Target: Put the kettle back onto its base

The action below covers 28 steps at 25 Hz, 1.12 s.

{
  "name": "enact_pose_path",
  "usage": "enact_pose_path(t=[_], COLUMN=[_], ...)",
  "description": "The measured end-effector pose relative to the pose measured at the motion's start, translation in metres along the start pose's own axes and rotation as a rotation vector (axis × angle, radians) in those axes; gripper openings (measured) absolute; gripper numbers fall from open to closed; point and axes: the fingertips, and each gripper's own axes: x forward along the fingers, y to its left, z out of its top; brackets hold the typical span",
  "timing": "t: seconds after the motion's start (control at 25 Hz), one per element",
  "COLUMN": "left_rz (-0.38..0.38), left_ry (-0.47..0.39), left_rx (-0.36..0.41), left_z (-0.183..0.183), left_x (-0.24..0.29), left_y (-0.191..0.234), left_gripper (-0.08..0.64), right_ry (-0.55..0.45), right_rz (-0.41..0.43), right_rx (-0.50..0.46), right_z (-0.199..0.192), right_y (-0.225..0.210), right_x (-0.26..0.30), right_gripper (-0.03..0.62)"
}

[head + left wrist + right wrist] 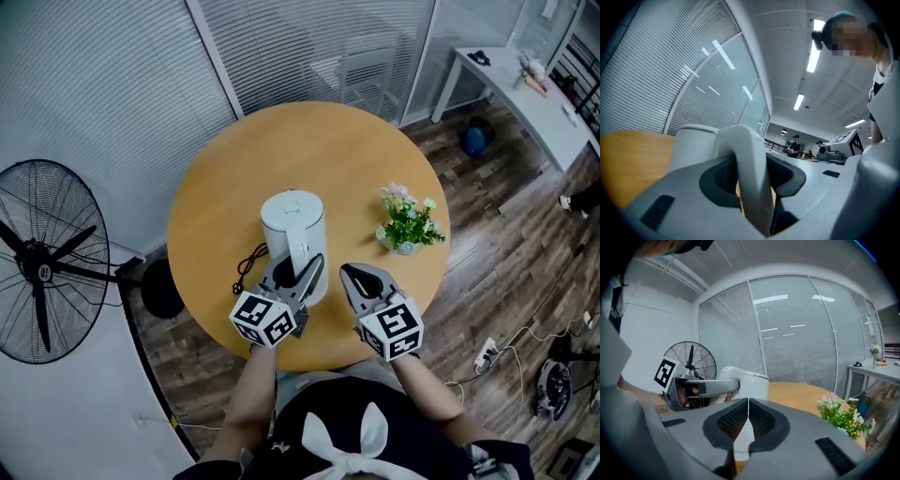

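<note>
A white electric kettle (292, 225) stands upright on the round wooden table (234, 169), near its front edge. My left gripper (305, 267) reaches in from the front, and its jaws are closed on the kettle's handle (750, 173), one pad on each side. The kettle's body (693, 145) rises just behind the handle. A black cord (248, 264) lies at the kettle's left foot. The kettle's bottom is hidden, so no base shows. My right gripper (349, 272) hovers just right of the kettle, shut and empty, its pads meeting (747, 420). The right gripper view shows the kettle (750, 383) and the left gripper (701, 387).
A small potted plant with flowers (408, 222) sits on the table to the right of the grippers (841, 416). A standing fan (42, 272) is on the floor at the left. A white desk (525, 94) stands far right.
</note>
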Motion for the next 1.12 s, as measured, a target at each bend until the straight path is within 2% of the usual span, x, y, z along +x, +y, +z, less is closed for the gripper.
enact_pose_path(t=[0.6, 1.12], left_rz=[-0.003, -0.011], left_ry=[0.006, 0.019], left_rx=[0.022, -0.019], left_z=[-0.012, -0.023], left_x=[-0.015, -0.026], left_y=[-0.006, -0.017], left_gripper=[0.167, 0.166], right_ry=[0.004, -0.004], right_rz=[0.024, 0.011], right_rx=[-0.002, 0.029], right_z=[0.001, 0.0], right_y=[0.002, 0.004], right_x=[0.013, 0.01], right_gripper=[0.023, 0.023])
